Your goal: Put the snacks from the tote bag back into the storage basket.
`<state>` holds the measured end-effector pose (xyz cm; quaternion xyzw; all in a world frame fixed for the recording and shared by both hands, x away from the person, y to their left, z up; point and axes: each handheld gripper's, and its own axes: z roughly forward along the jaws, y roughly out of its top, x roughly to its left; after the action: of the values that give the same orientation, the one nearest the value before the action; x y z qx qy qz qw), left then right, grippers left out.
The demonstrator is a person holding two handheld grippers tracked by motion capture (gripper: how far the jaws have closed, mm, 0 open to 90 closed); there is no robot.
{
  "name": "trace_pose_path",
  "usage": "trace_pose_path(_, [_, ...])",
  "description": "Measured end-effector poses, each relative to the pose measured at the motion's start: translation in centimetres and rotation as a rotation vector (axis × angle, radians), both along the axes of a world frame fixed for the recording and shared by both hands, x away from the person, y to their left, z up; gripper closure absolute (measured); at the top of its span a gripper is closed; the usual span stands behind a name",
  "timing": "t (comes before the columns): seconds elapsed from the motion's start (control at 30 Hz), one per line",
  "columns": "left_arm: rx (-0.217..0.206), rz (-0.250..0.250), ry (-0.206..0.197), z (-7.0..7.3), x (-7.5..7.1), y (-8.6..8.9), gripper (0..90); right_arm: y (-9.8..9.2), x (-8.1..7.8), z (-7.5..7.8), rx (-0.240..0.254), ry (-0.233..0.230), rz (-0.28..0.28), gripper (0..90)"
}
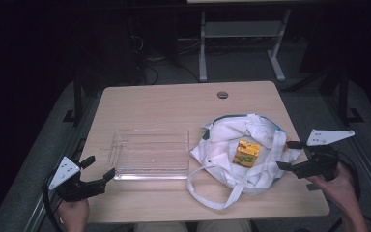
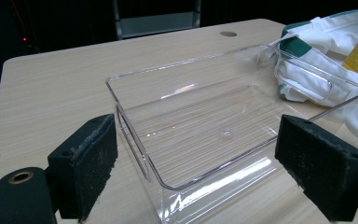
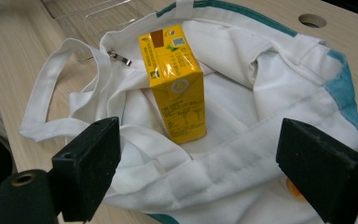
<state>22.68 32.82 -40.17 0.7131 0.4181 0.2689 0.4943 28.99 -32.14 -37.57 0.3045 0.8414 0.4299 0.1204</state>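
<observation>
Two grippers, both spread wide, nothing held. Yellow carton (image 3: 175, 77) lies on white bag (image 3: 242, 172), just ahead of my right gripper (image 1: 285, 154). Left gripper (image 1: 98, 167) waits by clear tray (image 1: 121, 171). Best approach: straddle carton's narrow sides, avoid pinching cloth.

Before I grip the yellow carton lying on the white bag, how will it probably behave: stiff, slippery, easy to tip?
The yellow carton looks like a stiff box with flat sides, so it should probably hold its shape. Its glossy surface may be slightly slippery. It lies on the soft, wrinkled white bag, so a push could tilt it or drag cloth along.
</observation>
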Motion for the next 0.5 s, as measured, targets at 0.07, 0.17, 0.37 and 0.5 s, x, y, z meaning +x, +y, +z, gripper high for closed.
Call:
trace_pose_path(0.07, [0.001, -0.002, 0.001, 0.0, 0.0, 0.0, 12.6, 0.2, 0.1, 0.1, -0.004, -0.002, 0.005, 13.3])
trace_pose_path(0.17, [0.006, -0.006, 0.005, 0.0, 0.0, -0.1, 12.6, 1.1, 0.7, 0.7, -0.027, -0.004, 0.015, 13.2])
trace_pose_path(0.37, [0.008, -0.004, -0.003, 0.1, 0.0, 0.1, 12.6, 2.5, 1.6, 1.4, -0.055, -0.002, 0.043, 13.2])
trace_pose_path(0.5, [0.011, 0.000, 0.002, 0.1, -0.1, 0.2, 12.6, 3.2, 2.1, 1.7, -0.068, 0.005, 0.058, 13.2])
